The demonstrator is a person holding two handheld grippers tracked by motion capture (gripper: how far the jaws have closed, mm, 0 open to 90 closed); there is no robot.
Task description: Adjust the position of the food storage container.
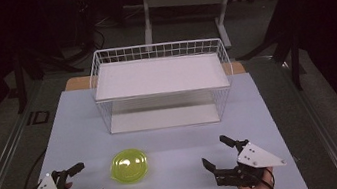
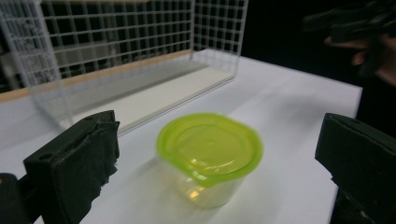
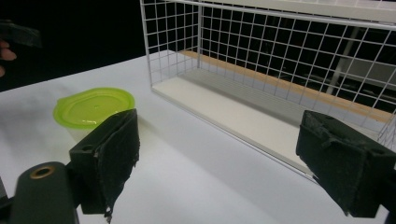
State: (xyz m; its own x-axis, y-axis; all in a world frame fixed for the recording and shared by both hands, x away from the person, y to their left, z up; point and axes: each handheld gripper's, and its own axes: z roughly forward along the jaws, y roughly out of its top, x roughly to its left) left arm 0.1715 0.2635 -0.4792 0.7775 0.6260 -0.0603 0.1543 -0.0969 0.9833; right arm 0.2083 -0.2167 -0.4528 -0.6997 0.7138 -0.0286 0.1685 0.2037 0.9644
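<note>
— Where are the two hands?

— Both come in from the near edge of the pale grey table top [image 1: 171,124]. The left gripper [image 1: 85,184] lies low at the near left corner, its grey three-cornered plate tilted up and outward, its black jaws pointing inward and slightly away from the person. The right gripper [image 1: 218,153] sits at the near right, held by a hand with the wrist low, its jaws pointing toward the centre of the table.

— Are the tongs clenched?

— No. Both stand released, jaws spread wide with nothing between the pads. In the left gripper view the gap frames the cup but the pads stay clear of it.

— And the cup?

— The small clear plastic cup with a lime-green lid [image 1: 129,166] stands upright on the table between the two grippers, nearer the left one, touching neither. It is in front of the white wire-mesh rack with a white shelf board [image 1: 162,83], well apart from it, outside its lower compartment.
</note>
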